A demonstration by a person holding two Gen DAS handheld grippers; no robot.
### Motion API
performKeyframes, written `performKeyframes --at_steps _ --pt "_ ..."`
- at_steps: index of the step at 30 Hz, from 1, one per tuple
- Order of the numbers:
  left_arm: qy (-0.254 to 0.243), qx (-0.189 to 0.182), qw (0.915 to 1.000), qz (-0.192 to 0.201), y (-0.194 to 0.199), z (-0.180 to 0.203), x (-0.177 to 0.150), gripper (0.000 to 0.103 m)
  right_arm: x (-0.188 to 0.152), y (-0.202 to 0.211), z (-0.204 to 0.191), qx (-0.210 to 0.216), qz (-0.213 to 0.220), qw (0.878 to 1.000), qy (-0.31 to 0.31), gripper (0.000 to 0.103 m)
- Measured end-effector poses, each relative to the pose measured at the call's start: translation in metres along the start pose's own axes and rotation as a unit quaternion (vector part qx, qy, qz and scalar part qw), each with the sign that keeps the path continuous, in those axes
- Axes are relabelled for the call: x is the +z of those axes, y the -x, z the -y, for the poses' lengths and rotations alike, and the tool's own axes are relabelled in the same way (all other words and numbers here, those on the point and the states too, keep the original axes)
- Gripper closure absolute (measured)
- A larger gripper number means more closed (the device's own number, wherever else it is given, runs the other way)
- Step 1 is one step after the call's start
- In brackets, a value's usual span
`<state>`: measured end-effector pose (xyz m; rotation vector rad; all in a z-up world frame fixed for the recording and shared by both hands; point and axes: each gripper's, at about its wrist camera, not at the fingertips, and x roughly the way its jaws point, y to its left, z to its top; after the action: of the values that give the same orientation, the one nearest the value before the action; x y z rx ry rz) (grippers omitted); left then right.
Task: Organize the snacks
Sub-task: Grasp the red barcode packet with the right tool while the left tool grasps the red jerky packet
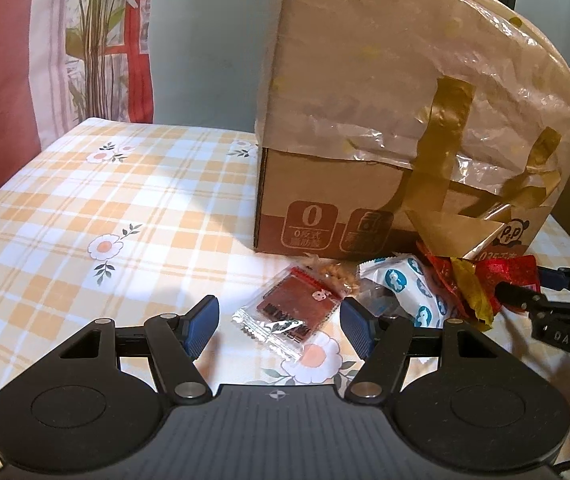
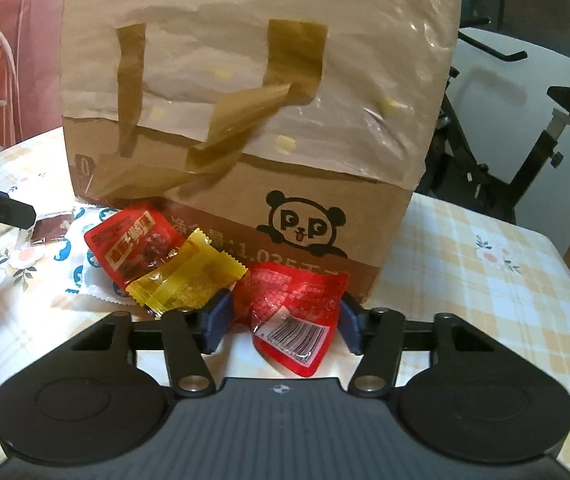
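Observation:
Snack packets lie on the checked tablecloth in front of a taped cardboard box (image 1: 385, 120). My left gripper (image 1: 281, 326) is open, its fingers either side of a clear packet with a dark red snack (image 1: 289, 316). A white and blue packet (image 1: 409, 288) lies to its right. My right gripper (image 2: 283, 322) is open around a red packet with a barcode (image 2: 293, 316). Another red packet (image 2: 133, 244) and a yellow packet (image 2: 185, 280) lie to its left. The box also fills the right wrist view (image 2: 245, 100).
The table (image 1: 85, 208) carries a yellow plaid cloth with flowers. A curtain (image 1: 5, 60) hangs at the far left. An exercise bike (image 2: 525, 140) stands beyond the table's right edge. The right gripper also shows at the right edge of the left wrist view (image 1: 525, 298).

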<state>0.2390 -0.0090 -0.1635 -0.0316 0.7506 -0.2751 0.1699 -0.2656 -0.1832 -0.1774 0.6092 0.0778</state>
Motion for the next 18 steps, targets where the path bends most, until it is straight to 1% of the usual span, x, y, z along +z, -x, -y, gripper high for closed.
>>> performKeyframes --at_steps 3,6,10,14,18 --pt "0.000 0.002 1.0000 0.000 0.000 -0.002 0.000 0.033 -0.001 0.001 0.005 0.012 0.002 1.000 -0.014 0.060" --pt "-0.001 0.004 1.0000 0.000 -0.002 -0.004 0.001 0.033 0.000 0.002 0.005 0.014 0.005 1.000 -0.014 0.063" --pt "-0.004 0.004 1.0000 -0.004 -0.007 -0.006 0.003 0.033 0.000 0.002 0.005 0.015 0.003 1.000 -0.016 0.063" --pt "-0.010 -0.005 0.9999 -0.010 -0.017 -0.005 0.007 0.033 0.000 0.002 0.006 0.014 0.002 1.000 -0.015 0.063" --pt "-0.028 -0.012 0.9994 -0.018 -0.033 -0.003 0.013 0.033 0.001 0.001 0.005 0.014 0.002 1.000 -0.017 0.063"
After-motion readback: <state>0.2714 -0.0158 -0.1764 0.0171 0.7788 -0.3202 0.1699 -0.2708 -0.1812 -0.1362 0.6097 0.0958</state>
